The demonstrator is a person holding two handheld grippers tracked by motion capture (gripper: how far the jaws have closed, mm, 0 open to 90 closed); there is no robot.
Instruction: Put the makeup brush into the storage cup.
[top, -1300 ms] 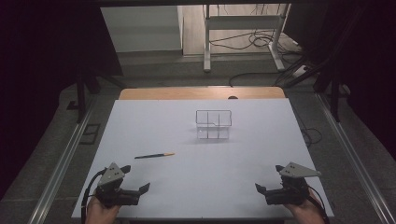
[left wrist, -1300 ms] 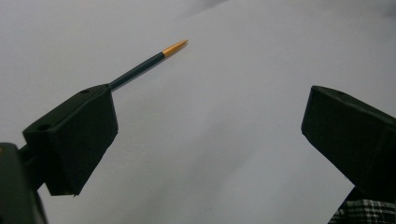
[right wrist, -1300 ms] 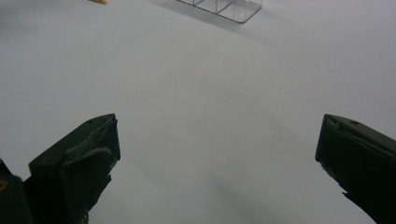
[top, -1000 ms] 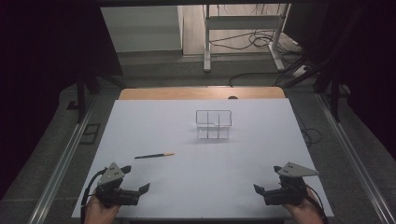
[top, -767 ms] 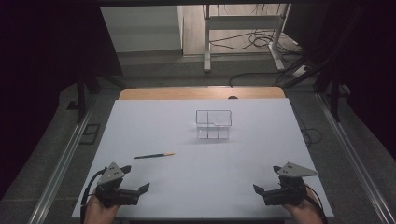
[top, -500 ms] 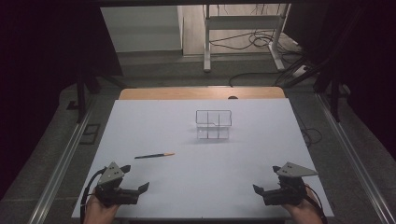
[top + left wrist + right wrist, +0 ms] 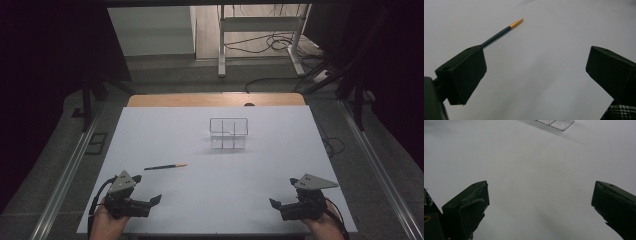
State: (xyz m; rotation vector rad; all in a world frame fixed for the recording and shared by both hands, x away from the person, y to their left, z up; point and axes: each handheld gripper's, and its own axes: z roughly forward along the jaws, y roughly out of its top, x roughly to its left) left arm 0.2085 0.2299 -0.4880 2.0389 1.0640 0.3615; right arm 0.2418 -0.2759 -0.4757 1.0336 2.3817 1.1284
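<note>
White sheeting covers the table [image 7: 210, 200], with a bare wooden strip [image 7: 215, 99] along its far edge. The left gripper [image 7: 147, 202] sits at the near left corner, held by a hand [image 7: 105, 226]; its jaws stand wide apart and grasp nothing. In the left gripper view, the left gripper [image 7: 536, 70] frames bare table surface between its jaws. The right gripper [image 7: 277, 205] sits at the near right corner, jaws likewise spread and released, as the right gripper view [image 7: 540, 202] confirms. A dark paintbrush with an orange tip [image 7: 165, 166] lies flat on the table, near the left gripper and beyond it, touching neither jaw. A clear compartmented organizer [image 7: 228, 133] stands upright near the table centre, well apart from both grippers.
</note>
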